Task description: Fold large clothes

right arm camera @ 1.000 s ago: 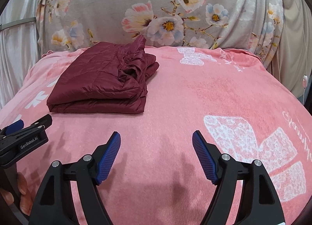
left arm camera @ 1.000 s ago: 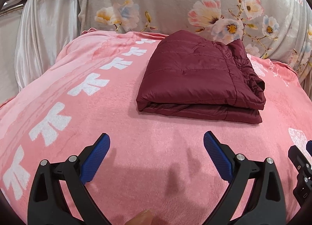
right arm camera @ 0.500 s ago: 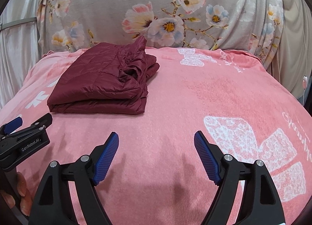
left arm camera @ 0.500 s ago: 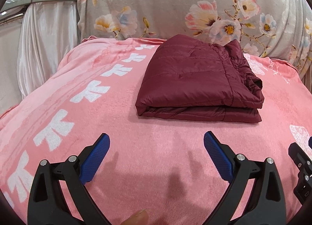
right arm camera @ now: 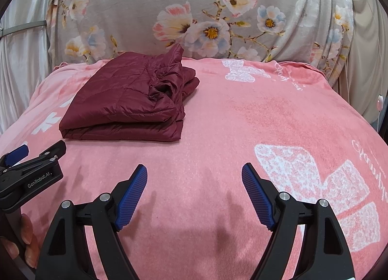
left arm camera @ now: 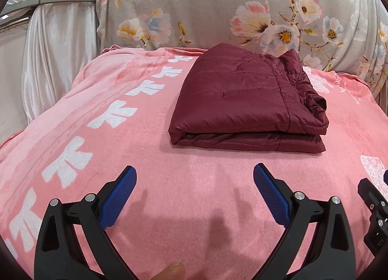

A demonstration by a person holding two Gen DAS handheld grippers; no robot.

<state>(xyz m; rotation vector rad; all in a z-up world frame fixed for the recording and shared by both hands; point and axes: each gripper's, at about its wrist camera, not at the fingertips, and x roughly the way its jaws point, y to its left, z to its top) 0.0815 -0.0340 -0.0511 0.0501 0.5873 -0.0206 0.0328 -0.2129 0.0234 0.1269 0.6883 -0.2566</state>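
Maroon quilted jacket (left arm camera: 242, 95), folded into a flat rectangular stack, bunched along one side, lying on pink blanket (left arm camera: 194, 195)

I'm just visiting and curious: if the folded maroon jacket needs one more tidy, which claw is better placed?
Probably the left claw: the maroon quilted jacket lies nearly straight ahead of it. From the right claw it sits off to the left. Both are open and empty.

"GenRobot.AI" on left gripper (right arm camera: 32, 171), blanket (right arm camera: 242, 122) script unreadable

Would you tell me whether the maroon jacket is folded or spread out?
Folded: the maroon jacket lies as a compact stack of layers on the pink blanket.
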